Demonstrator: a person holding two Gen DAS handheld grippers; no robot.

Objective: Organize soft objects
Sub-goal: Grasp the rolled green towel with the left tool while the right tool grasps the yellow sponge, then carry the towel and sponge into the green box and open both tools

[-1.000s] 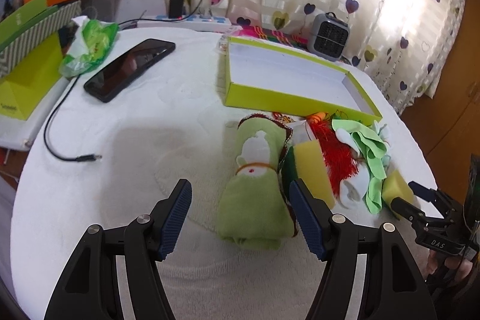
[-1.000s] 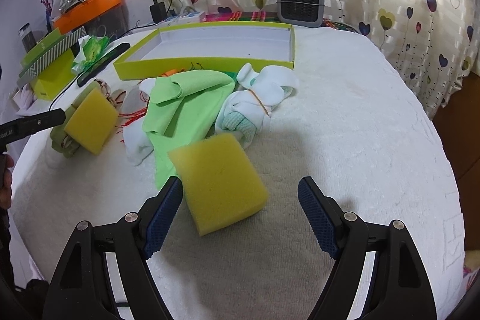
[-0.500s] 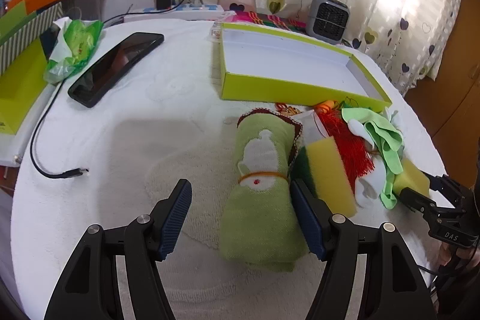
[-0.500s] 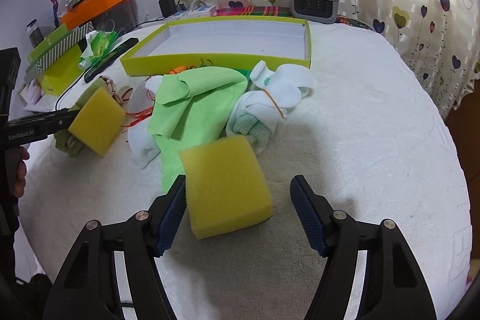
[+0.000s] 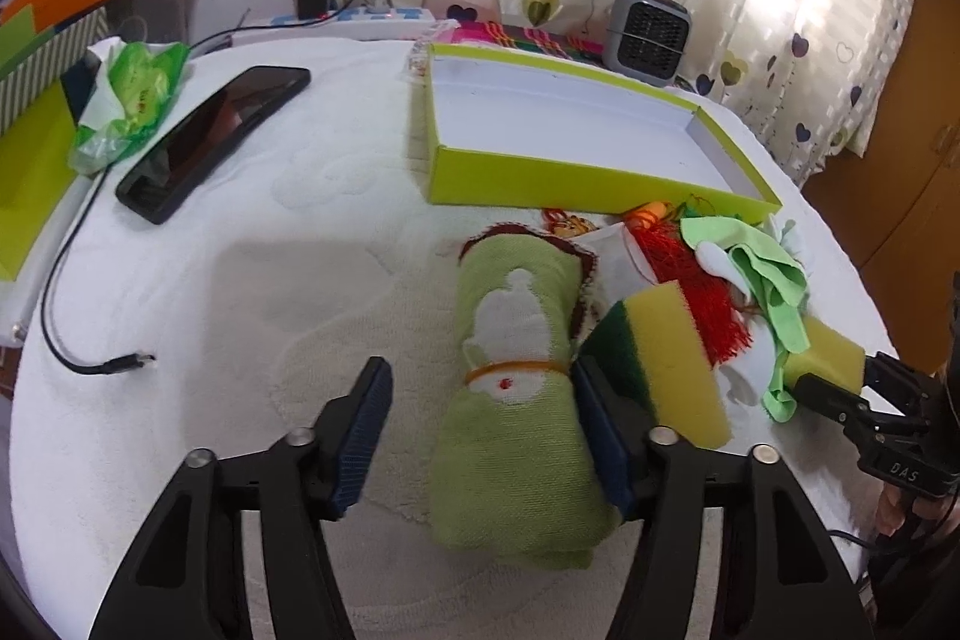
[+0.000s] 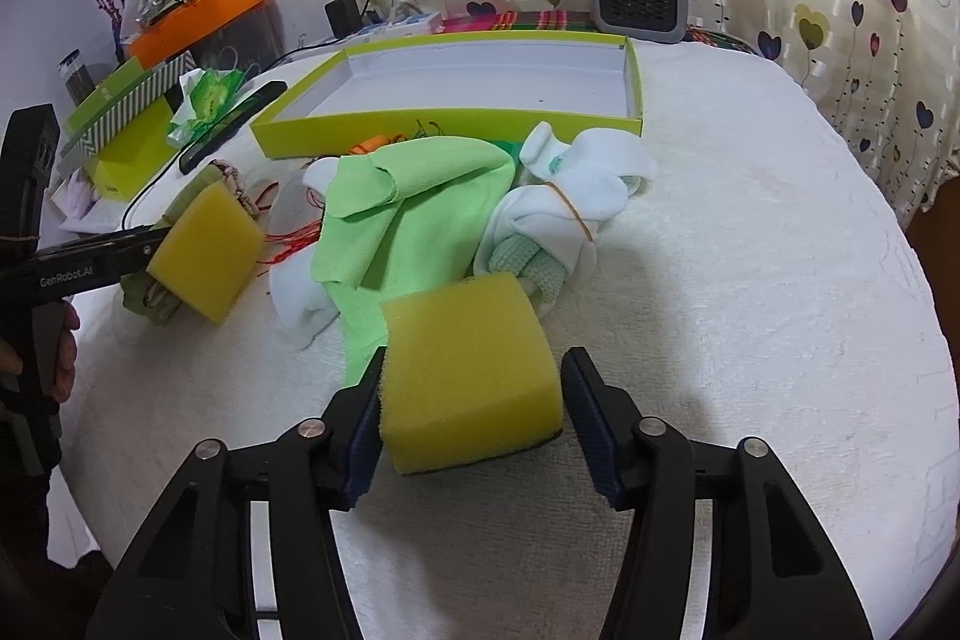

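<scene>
The green box lid [image 6: 456, 124] lies open side up at the far side of the table [image 6: 750, 232], and it holds nothing; judged from the task, it is the likely container, which would explain why the soft things are heaped right against its near wall.

The right tongs [image 6: 474, 430] are spread around a yellow sponge [image 6: 468, 346] that rests on the table at the near edge of the heap, well short of the lid. The left pad touches the sponge's side; the right pad stands just clear, so nothing is pinched yet. The sponge lies flat and square to the tongs, which suits a squeeze across its width. It will compress a good deal, so the pinch will probably need to go deep before it holds.

The left tongs [image 5: 486, 436] are also spread, straddling a rolled green towel [image 5: 516, 400] bound by a rubber band, which lies lengthwise pointing towards the lid. The right pad is against the roll; the left pad is well apart from it. A second sponge [image 5: 666, 358], yellow with a green backing, leans tilted against the outside of that right finger, so closing on the towel might knock it over.

Between the two sponges and the lid lie a light green cloth [image 6: 414, 196], a banded white sock bundle [image 6: 564, 214] and red fringed material [image 5: 696, 292], all loose and overlapping.
</scene>
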